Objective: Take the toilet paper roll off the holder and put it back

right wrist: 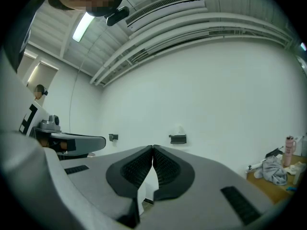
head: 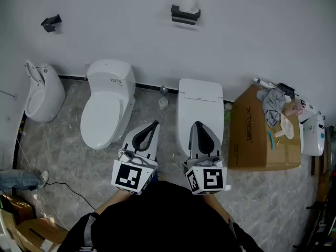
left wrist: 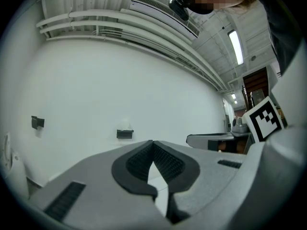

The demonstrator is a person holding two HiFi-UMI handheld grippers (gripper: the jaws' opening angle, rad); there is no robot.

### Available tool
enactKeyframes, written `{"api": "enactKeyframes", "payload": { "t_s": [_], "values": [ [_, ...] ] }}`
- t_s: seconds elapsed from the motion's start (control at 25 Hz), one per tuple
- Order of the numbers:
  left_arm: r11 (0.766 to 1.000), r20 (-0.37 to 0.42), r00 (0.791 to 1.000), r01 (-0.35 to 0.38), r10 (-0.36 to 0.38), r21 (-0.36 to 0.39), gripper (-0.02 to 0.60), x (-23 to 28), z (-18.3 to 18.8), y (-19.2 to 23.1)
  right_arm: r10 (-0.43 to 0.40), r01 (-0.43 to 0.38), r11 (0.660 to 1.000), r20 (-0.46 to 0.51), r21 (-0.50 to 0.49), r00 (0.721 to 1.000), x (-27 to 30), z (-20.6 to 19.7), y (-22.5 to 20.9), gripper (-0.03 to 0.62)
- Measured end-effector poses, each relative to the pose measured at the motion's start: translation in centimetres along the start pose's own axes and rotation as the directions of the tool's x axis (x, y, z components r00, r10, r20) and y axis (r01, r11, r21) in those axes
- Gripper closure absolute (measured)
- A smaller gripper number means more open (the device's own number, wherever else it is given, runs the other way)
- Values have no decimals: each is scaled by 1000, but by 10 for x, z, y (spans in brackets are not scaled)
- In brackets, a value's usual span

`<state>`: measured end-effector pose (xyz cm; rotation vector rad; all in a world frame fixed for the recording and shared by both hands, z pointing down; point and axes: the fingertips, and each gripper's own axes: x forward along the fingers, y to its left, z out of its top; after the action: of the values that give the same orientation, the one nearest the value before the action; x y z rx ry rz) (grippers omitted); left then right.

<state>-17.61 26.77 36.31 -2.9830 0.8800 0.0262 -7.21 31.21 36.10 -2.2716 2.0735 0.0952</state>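
Note:
A white toilet paper roll [head: 190,2] stands on top of a black holder [head: 185,14] fixed high on the white wall. That holder [left wrist: 124,133] shows small and far off in the left gripper view, and the same holder [right wrist: 177,138] with the roll [right wrist: 180,130] on it shows in the right gripper view. My left gripper [head: 154,124] and my right gripper [head: 198,125] are side by side, low in the head view, both well short of the wall. Both are shut and empty, pointing level at the wall.
A second black wall fitting [head: 51,22] is at the left. Below stand a small urinal-like fixture [head: 43,91], a round toilet [head: 107,104] and a square toilet [head: 199,112]. A cardboard box [head: 262,133] with cloth and bottles sits at right. A cable [head: 68,188] trails on the floor.

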Motion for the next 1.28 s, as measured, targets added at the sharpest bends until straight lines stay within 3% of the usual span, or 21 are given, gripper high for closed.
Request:
{"api": "enactKeyframes", "payload": {
  "t_s": [0.44,1.28],
  "values": [
    [999,-45,999,23,-25,-43,575,46,-10,33,-13,13,1000,0,-14,1000,57,-7,-13,571],
    [994,-16,994,105,-106,-37,575,221,-3,174,-109,110,993,19,-52,994,254,-9,-57,571]
  ]
}}
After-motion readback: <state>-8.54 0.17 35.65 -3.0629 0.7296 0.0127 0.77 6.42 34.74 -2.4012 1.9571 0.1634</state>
